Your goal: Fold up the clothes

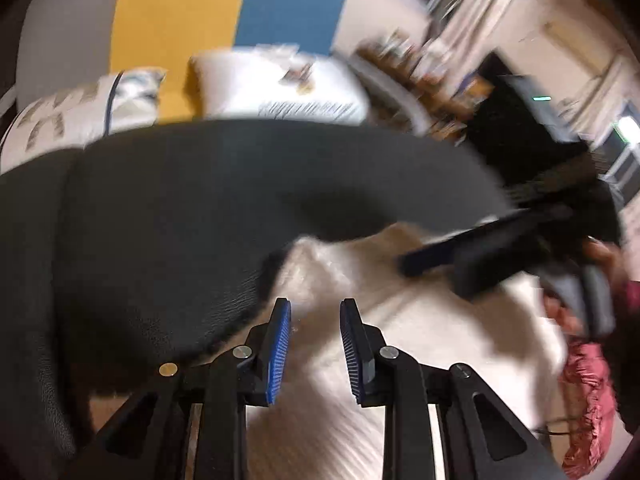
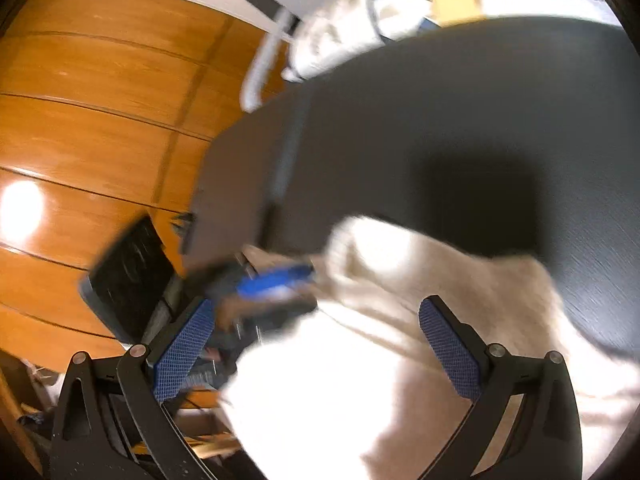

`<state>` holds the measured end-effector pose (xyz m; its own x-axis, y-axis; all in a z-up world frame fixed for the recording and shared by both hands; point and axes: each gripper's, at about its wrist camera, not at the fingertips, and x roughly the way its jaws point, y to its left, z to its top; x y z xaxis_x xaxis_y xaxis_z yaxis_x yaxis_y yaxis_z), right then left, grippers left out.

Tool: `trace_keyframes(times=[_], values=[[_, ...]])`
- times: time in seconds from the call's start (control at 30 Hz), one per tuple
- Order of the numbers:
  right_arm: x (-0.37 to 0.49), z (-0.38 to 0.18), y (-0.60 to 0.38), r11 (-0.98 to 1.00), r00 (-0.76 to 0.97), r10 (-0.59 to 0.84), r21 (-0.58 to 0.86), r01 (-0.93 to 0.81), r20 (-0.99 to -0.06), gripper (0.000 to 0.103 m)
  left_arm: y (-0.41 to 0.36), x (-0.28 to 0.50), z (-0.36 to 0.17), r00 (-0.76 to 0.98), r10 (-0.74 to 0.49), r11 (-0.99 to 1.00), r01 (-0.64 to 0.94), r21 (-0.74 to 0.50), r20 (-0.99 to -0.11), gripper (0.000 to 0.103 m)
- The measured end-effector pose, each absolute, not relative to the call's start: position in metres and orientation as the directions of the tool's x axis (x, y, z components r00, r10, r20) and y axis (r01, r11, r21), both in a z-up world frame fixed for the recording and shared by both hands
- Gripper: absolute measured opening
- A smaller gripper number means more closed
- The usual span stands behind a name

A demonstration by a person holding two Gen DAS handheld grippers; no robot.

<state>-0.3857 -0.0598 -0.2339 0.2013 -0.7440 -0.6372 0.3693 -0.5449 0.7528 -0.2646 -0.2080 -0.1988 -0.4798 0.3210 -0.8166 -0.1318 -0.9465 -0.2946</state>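
Note:
A cream garment (image 1: 400, 340) lies bunched on the near part of a black table (image 1: 200, 200). My left gripper (image 1: 316, 304) hovers over the garment's left edge, its blue pads apart with no cloth pinched between them. In the left wrist view my right gripper (image 1: 432, 256) is a blur at the right, reaching in over the garment with a hand (image 1: 600, 256) holding it. In the right wrist view my right gripper (image 2: 318, 302) stands wide open above the cream garment (image 2: 360, 380). The blurred left gripper (image 2: 280, 276) sits at the garment's left edge, by the table (image 2: 440, 120) corner.
Patterned white cushions (image 1: 80, 112) and a white bag (image 1: 272, 88) stand behind the table's far edge. Wooden floor (image 2: 80, 100) lies left of the table, with a black flat object (image 2: 128, 276) on it. A pink-red cloth (image 1: 588, 392) hangs at the right.

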Motion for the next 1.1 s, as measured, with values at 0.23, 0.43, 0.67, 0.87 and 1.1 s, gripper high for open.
trace_keyframes(times=[0.23,0.43,0.67,0.87,1.1], values=[[-0.368,-0.232,-0.03,-0.625,0.083,-0.7,0.666,0.407,-0.709,0.103,-0.194,-0.256,-0.203,-0.533,0.24,-0.971,-0.14,-0.195,-0.811,0.024],[-0.345,-0.217,-0.008,-0.638,-0.016,-0.701,0.617,0.461,-0.713,0.103,-0.2,-0.241,-0.183,-0.561,0.281,-0.958,-0.122,-0.258,-0.778,0.027],[-0.312,-0.22,0.031,-0.77,-0.159,-0.541,0.409,0.49,-0.826,0.103,-0.179,-0.217,-0.196,-0.567,0.259,-0.964,-0.203,-0.173,-0.782,0.029],[-0.3,-0.219,0.064,-0.774,-0.196,-0.577,0.454,0.441,-0.793,0.103,-0.182,-0.214,-0.177,-0.562,0.255,-0.967,-0.162,-0.198,-0.786,0.03],[-0.248,-0.204,0.124,-0.651,-0.127,-0.738,0.651,0.39,-0.662,0.103,-0.156,-0.142,-0.161,-0.607,0.319,-0.946,-0.25,-0.205,-0.728,0.034]])
